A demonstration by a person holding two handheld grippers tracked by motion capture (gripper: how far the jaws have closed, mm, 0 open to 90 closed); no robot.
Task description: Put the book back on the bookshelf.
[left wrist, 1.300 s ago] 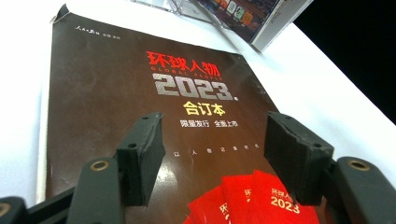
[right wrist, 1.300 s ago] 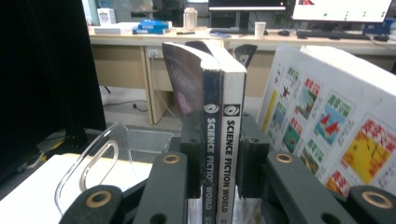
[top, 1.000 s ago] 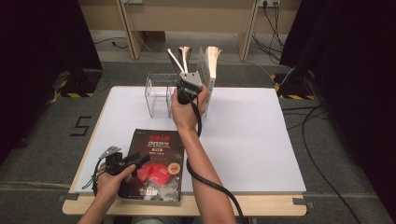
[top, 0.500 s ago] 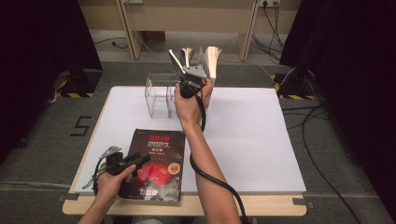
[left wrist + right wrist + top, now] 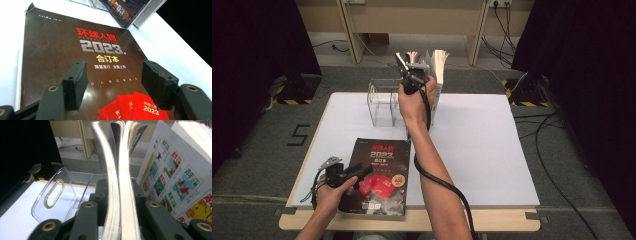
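Right claw (image 5: 412, 67) at the far edge of the bench (image 5: 492, 150), about 12 o'clock from the person, raised above the clear acrylic rack (image 5: 384, 102). Its jaws have just been closing and now clamp a thin magazine (image 5: 120, 170). In the right gripper view the page edges run straight up between the two black jaws and both pads press on the sides. The magazine stands on edge, long axis near vertical, top pages fanned apart. A second magazine with small coloured pictures on its cover (image 5: 175, 177) leans just beside it at 3 o'clock. A clear divider with an oval slot (image 5: 53, 195) stands at 9 o'clock of the jaws, apart from the held pages.

Left claw (image 5: 347, 175) at about 7 o'clock on the bench, near the front edge. Jaws wide, nothing between them. It hovers low over the dark magazine marked 2023 (image 5: 75, 50), which lies flat with its long axis running from 6 to 12 o'clock, title end away from the person.

Open white surface lies from 1 to 5 o'clock, right of the forearm. The rack's left compartments stand open.
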